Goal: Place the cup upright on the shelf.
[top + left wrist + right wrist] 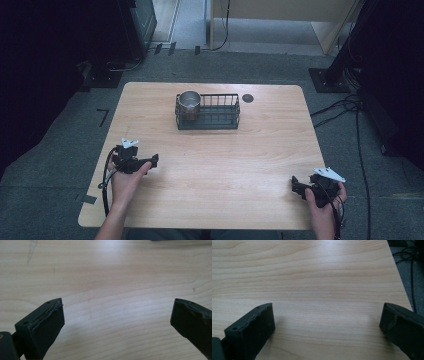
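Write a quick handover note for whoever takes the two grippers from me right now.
Left gripper: jaws open, nothing between them, low over the table near its left front.
Right gripper: jaws open, nothing held, near the right front corner.
Metal cup: upright in the left end of the black wire basket, at the table's far middle.
Done: cup sits in the basket.
Left: nothing in hand; both grippers are well short of the basket.

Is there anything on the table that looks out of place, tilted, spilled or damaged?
Nothing stands out. The metal cup stands upright in the left end of the black wire basket, which sits square on the table. No spill shows on the wood. The left gripper and right gripper rest open near the front edge, holding nothing.
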`<state>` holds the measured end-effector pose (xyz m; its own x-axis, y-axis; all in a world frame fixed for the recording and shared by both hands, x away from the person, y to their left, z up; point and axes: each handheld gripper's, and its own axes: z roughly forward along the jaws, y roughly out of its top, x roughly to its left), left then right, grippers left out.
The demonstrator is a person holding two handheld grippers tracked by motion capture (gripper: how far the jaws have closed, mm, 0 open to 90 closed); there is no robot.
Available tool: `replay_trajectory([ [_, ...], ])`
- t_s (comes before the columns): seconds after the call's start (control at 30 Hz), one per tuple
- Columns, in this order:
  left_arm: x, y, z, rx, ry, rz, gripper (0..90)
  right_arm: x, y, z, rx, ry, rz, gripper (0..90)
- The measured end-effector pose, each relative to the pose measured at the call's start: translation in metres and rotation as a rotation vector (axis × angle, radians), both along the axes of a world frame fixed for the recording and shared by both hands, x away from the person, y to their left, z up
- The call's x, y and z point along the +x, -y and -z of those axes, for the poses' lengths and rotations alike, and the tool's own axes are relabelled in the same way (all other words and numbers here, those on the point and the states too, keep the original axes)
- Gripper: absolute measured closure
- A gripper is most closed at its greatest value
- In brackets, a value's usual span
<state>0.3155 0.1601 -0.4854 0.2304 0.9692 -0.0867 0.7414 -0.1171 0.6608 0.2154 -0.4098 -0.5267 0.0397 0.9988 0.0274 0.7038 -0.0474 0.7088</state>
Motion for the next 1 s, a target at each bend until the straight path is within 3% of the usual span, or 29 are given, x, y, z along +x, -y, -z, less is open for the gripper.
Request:
replay_trajectory([
  [0.47, -0.029, -0.034, 0.026, 0.025, -0.015, -0.067, 0.0, 0.000, 0.000, 0.000, 0.000, 0.000, 0.000, 0.0],
  [0.7, -0.041, -0.046, 0.027, 0.051, -0.005, -0.088, 0.0, 0.000, 0.000, 0.000, 0.001, 0.000, 0.000, 0.0],
  [1.0, -0.049, -0.056, 0.029, 0.103, -0.008, -0.075, 0.0, 0.000, 0.000, 0.000, 0.001, 0.000, 0.001, 0.0],
])
